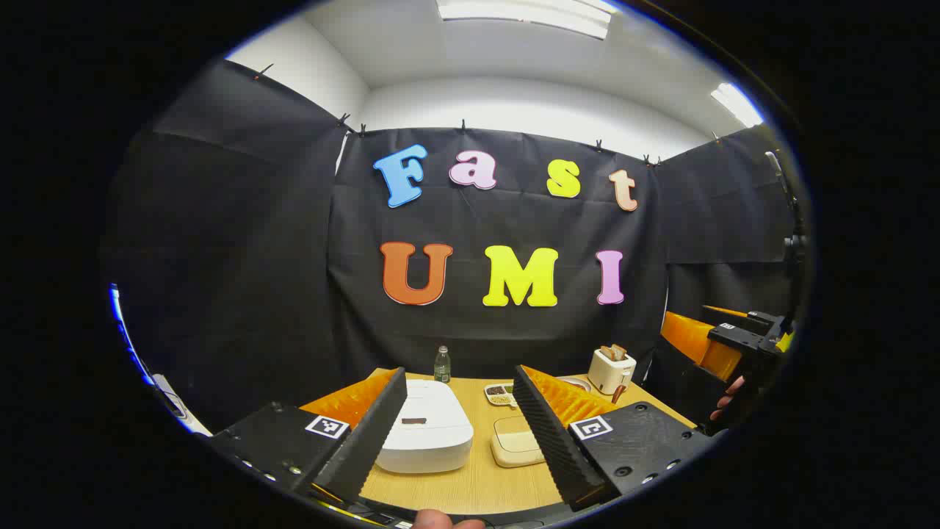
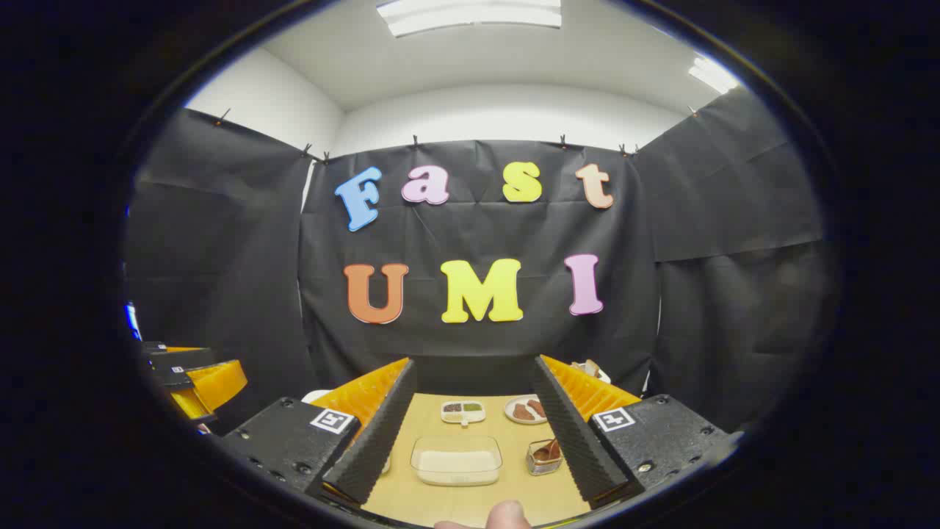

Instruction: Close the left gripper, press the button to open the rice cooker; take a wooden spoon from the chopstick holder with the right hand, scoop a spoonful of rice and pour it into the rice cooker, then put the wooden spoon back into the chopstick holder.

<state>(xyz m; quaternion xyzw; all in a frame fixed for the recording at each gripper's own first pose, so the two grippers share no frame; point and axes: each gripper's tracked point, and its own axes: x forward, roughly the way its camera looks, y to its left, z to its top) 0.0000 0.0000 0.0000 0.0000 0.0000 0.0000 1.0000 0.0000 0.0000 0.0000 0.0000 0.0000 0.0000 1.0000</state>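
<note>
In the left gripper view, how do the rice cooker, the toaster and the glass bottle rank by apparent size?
1. rice cooker, largest, though also nearest the camera.
2. toaster.
3. glass bottle, smallest; it stands farthest back, so its true size is unsure.

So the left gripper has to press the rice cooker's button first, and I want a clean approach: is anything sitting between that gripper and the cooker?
Nothing visible does. In the left gripper view the open left gripper looks straight at the closed white rice cooker, with only bare table before it. A small beige box sits beside the cooker, off to its right.
</note>
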